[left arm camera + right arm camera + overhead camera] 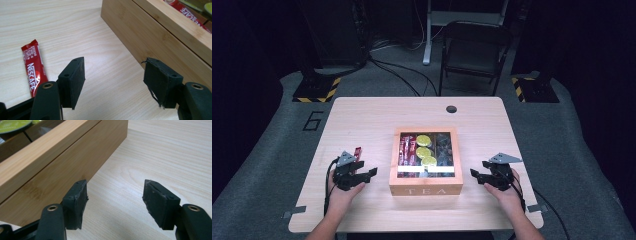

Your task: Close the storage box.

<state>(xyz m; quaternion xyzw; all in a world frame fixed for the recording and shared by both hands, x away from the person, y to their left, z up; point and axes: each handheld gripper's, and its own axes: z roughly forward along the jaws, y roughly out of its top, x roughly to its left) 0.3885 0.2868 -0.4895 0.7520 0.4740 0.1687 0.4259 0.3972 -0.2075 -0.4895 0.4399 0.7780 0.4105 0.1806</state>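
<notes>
I have the wooden tea box (426, 189) mid-counter (362, 115), my left gripper (368, 174) and right gripper (475, 174) flanking it with fingers (75, 80) parted and empty, a Nescafe sachet (33, 65) beside the left.

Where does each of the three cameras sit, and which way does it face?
High view: above the person's side, facing forward and down on the table; forearms, left gripper, right gripper show.
Left gripper view: on the left gripper, facing the coffee stick and tea box.
Right gripper view: on the right gripper, facing the box's other side.
Shared: the box.
</notes>
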